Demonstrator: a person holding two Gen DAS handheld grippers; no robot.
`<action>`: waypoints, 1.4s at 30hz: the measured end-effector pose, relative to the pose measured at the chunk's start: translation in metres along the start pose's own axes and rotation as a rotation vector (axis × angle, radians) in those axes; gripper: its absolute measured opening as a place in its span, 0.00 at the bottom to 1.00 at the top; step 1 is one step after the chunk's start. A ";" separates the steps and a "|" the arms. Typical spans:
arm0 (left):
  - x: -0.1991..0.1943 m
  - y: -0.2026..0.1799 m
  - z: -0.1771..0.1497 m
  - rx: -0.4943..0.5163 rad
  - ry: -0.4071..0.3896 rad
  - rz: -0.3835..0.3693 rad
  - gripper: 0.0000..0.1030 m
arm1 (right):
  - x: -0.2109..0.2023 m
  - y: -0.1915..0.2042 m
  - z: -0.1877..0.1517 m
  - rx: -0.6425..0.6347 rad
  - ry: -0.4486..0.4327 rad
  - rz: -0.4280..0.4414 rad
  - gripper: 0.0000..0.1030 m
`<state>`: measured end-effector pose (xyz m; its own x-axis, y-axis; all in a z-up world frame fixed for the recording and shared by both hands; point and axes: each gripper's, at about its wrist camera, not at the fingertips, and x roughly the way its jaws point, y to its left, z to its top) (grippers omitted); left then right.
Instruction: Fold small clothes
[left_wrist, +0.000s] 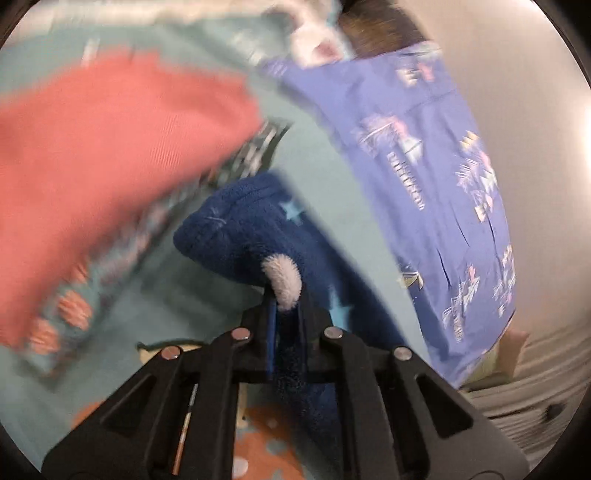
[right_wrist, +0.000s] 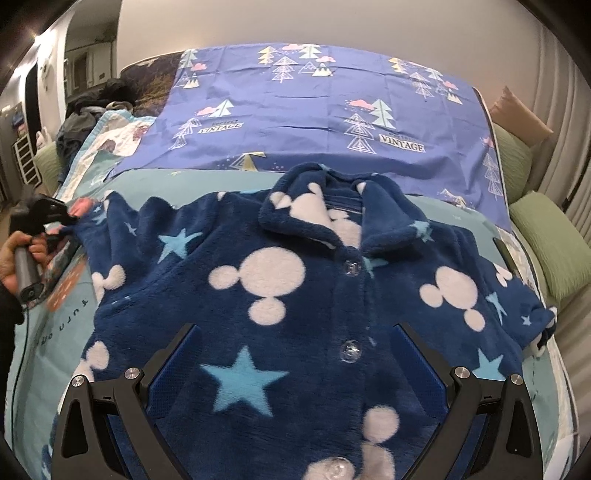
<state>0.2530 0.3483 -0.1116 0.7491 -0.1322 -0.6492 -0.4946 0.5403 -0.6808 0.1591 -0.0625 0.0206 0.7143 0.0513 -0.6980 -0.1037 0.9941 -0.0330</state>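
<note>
Pajama top, soft and dark blue with white mouse heads and light blue stars, is lying flat on the bed, front side up and buttoned, with its collar pointing at the purple tree sheet at the far end. It is lying spread out like this so its sides can be folded in neatly. The left gripper is pinching the fluffy blue end of one sleeve, with its two fingers squeezed tight on the cloth, and a little white fuzzy bit is poking out between them. I think it is holding the sleeve there so it can pull it over the middle of the top. In the right wrist view, a hand is holding that gripper at the far left edge of the top, right where the sleeve ends. The right gripper is hanging just over the lower part of the top with its fingers spread wide and nothing in them. It is probably waiting there to press the cloth down or grab the other side. A pink cloth is sitting on the bed nearby, looking blurry.
</note>
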 end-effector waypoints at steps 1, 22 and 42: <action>-0.014 -0.010 0.000 0.039 -0.032 -0.006 0.10 | -0.001 -0.004 -0.001 0.010 -0.003 0.003 1.00; -0.144 -0.285 -0.225 1.022 -0.186 -0.337 0.10 | -0.046 -0.131 -0.036 0.307 -0.035 -0.010 1.00; -0.108 -0.278 -0.390 1.326 0.144 -0.421 0.55 | -0.043 -0.194 -0.068 0.440 0.012 0.033 1.00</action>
<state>0.1381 -0.1121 0.0157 0.6440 -0.5184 -0.5626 0.5941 0.8022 -0.0591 0.1016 -0.2646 0.0080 0.7075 0.0847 -0.7016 0.1803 0.9383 0.2950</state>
